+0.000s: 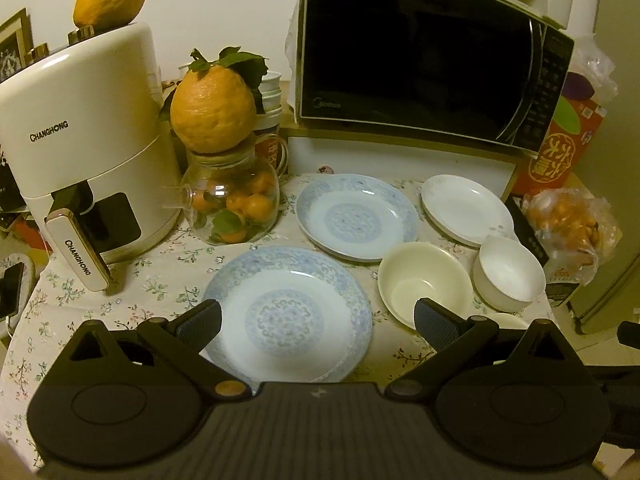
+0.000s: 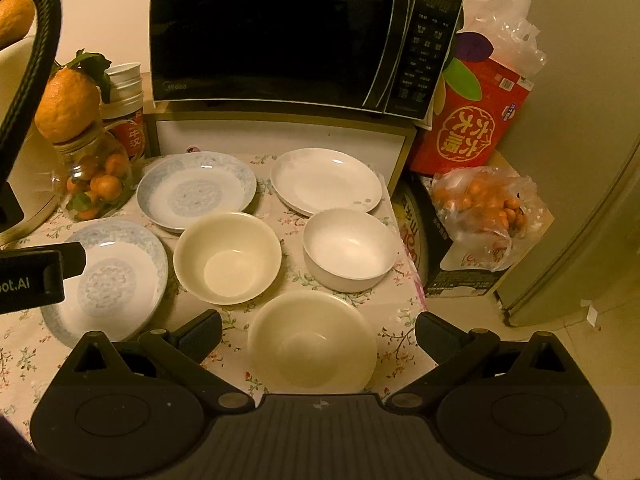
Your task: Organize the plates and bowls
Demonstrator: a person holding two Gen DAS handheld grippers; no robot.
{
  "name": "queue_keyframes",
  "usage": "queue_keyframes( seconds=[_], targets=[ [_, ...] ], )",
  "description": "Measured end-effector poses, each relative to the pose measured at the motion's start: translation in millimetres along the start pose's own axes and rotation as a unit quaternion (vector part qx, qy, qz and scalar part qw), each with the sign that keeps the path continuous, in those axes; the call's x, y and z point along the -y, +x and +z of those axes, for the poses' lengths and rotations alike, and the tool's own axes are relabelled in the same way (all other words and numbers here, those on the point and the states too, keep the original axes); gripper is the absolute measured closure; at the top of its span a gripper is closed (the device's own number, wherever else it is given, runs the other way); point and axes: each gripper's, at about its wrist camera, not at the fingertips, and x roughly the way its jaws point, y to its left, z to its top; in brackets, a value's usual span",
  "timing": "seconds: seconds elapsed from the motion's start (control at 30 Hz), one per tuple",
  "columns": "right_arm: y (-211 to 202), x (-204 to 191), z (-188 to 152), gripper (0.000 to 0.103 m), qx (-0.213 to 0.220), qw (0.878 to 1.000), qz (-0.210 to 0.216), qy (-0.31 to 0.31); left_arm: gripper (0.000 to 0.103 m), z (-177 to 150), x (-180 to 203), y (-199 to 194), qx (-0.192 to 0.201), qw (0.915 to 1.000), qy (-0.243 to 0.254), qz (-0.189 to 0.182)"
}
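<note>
Two blue-patterned plates lie on the floral tablecloth: a near one [image 1: 288, 314] [image 2: 108, 280] and a far one [image 1: 356, 216] [image 2: 196, 190]. A plain white plate [image 1: 466, 208] [image 2: 326, 180] lies at the back right. Two cream bowls [image 2: 228, 258] [image 2: 312, 342] and a white bowl [image 1: 508, 272] [image 2: 350, 248] stand in front of it. My left gripper [image 1: 318, 326] hovers open above the near blue plate. Over the nearest cream bowl my right gripper [image 2: 318, 330] is open too. Neither holds anything.
A black microwave [image 1: 420, 52] on a white shelf stands at the back. A white air fryer [image 1: 80, 140] and a glass jar of oranges [image 1: 230, 204] fill the left. A red box [image 2: 472, 120] and a bag of oranges [image 2: 484, 204] sit off the table's right edge.
</note>
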Motion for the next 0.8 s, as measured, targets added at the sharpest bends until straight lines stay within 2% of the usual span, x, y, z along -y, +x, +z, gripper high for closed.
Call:
queue_keyframes(
  seconds=[0.3,0.53,0.8],
  targets=[
    [0.3,0.4,0.0,0.003,0.007,1.0,-0.003,-0.004,0.0,1.0,-5.3,3.2,-0.017,0.9998,-0.005,0.003],
    [0.5,-0.9,-1.7,0.003,0.008,1.0,-0.003,-0.007,0.0,0.2,-6.8,4.3,-0.002,0.9999,-0.007,0.008],
    [2.9,-3.0,-1.6,0.003,0.006,1.0,0.003,-0.005,0.0,0.6,-7.4,5.4,-0.007,0.9999,-0.008,0.012]
  ],
)
